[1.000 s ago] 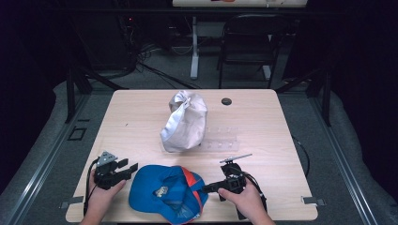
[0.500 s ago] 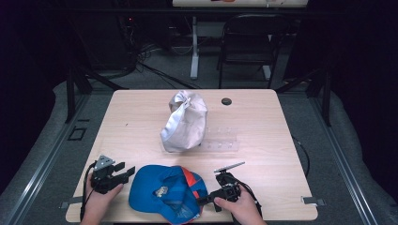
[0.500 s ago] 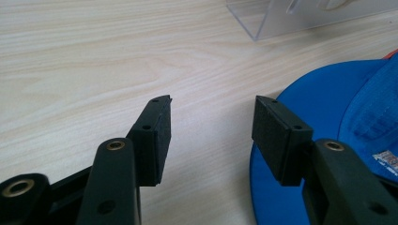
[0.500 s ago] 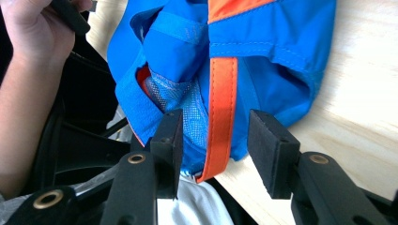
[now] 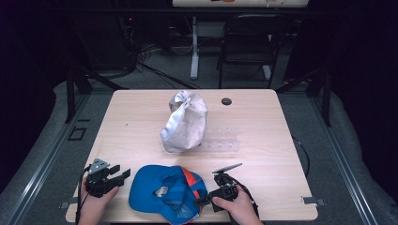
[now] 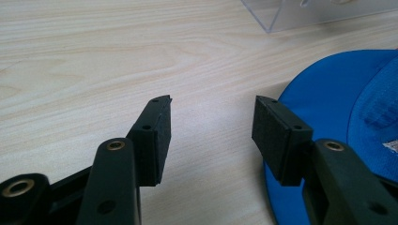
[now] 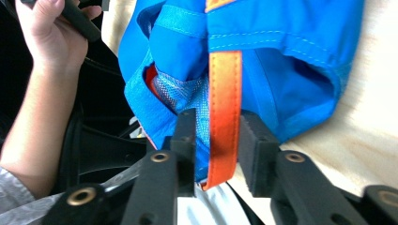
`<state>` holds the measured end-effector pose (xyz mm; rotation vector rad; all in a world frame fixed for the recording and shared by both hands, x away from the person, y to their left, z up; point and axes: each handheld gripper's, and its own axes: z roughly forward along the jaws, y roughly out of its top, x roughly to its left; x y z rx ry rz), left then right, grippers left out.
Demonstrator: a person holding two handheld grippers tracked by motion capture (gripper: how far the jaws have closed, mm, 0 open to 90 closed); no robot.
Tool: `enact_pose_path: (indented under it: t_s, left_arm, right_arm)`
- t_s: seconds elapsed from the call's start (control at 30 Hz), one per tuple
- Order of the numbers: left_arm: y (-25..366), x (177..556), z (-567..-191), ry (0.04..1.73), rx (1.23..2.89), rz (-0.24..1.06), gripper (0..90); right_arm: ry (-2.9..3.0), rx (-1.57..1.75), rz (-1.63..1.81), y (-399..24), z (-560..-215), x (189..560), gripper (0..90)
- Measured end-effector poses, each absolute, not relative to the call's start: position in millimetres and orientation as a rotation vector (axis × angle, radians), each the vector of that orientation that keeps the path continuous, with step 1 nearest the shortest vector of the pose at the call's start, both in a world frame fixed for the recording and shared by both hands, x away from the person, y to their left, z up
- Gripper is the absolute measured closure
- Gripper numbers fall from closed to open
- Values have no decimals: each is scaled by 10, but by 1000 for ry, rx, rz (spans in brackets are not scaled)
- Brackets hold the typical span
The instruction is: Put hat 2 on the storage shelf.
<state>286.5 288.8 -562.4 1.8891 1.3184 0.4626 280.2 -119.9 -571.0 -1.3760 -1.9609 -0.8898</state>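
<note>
1. Biggest worry, as I see it: the blue cap [image 5: 165, 196] sits at the near table [image 5: 281, 159] edge and partly hangs over it. The right gripper [image 7: 217, 136] has its jaws closed on just the orange strap [image 7: 224, 108] at the cap's back, so a tug could slip the strap out or drag the cap off the edge.
2. The left gripper [image 6: 211, 126] is spread wide with nothing in it, hovering over bare wood just left of the cap's brim. It could snag the brim if it swings in carelessly.
3. Further back, a white cap [image 5: 184, 123] leans beside a clear plastic rack [image 5: 219, 142], well apart from both grippers, so probably safe.
</note>
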Motion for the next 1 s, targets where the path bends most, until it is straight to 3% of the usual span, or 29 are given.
enact_pose_path:
  t_s: [0.17, 1.0]
  left_arm:
    - [2882, 2869, -5621, 1314, 1890, 463, 481]
    - [2770, 2965, -5611, 1275, 1908, 446, 481]
  right_arm:
    - [-1923, -1399, -887, -1231, -5694, 2804, 769]
    - [-1936, -1545, -962, -1528, -5191, 3000, 773]
